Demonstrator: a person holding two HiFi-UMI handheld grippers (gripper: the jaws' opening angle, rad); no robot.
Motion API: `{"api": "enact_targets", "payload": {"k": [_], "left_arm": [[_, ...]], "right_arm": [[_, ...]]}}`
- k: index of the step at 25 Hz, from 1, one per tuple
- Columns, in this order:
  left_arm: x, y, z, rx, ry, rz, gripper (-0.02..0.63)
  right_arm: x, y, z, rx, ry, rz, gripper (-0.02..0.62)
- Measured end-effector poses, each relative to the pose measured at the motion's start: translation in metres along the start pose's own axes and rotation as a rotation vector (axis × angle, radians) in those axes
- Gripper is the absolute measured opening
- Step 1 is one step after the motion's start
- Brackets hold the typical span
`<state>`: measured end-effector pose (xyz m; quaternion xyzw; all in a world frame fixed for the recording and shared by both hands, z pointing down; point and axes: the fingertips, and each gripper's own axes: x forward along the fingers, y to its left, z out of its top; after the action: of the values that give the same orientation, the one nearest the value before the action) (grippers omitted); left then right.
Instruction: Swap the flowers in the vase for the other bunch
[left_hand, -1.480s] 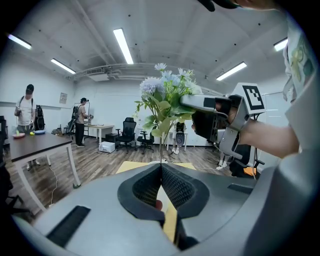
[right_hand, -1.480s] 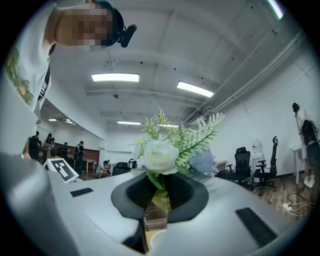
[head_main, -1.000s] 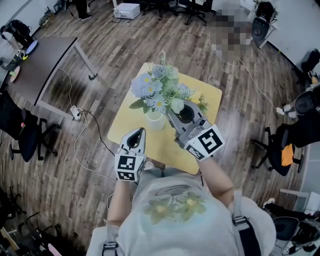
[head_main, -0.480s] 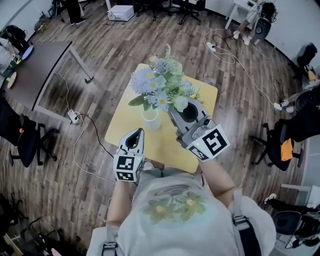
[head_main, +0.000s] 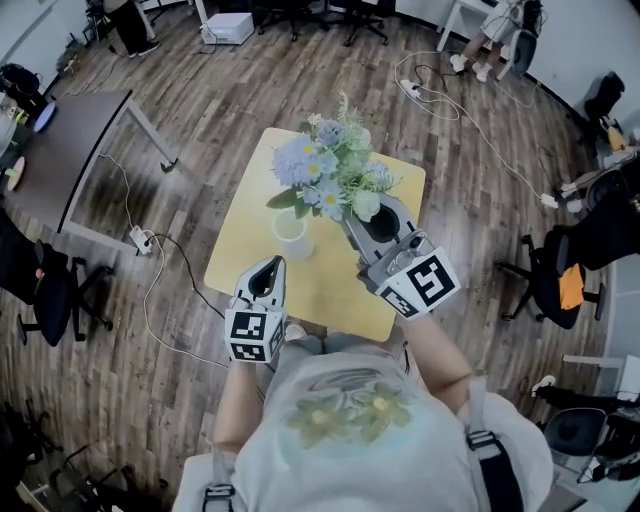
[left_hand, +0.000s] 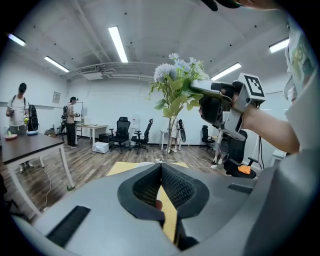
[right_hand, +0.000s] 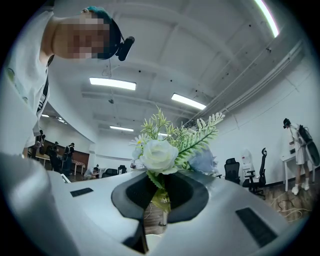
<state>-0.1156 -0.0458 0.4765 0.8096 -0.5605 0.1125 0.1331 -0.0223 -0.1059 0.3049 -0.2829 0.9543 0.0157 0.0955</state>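
Note:
My right gripper (head_main: 352, 222) is shut on the stems of a bunch of pale blue and white flowers (head_main: 325, 170) and holds it up over the yellow table (head_main: 250, 235). In the right gripper view a white rose (right_hand: 159, 156) and fern leaves stand just past the closed jaws (right_hand: 159, 194). A white vase (head_main: 291, 232) stands upright on the table, left of the held stems, its mouth uncovered. My left gripper (head_main: 266, 288) hovers shut and empty by the table's near edge. From the left gripper (left_hand: 161, 169) view the bunch (left_hand: 177, 85) shows up high, to the right.
A grey desk (head_main: 70, 140) stands to the left, with a power strip (head_main: 138, 238) and cables on the wooden floor. An office chair (head_main: 545, 285) is at the right. People stand by a desk (left_hand: 22, 147) far off.
The right gripper has carried the bunch a little to the right, off the vase, so the vase's mouth now shows. The left gripper has stayed put.

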Motion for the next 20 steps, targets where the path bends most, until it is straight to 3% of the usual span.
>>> {"api": "enact_targets", "payload": {"k": [20], "left_arm": [[0.016, -0.027, -0.005, 0.02, 0.012, -0.077, 0.017]], "right_arm": [[-0.045, -0.027, -0.04, 0.022, 0.129, -0.122, 0.064]]}}
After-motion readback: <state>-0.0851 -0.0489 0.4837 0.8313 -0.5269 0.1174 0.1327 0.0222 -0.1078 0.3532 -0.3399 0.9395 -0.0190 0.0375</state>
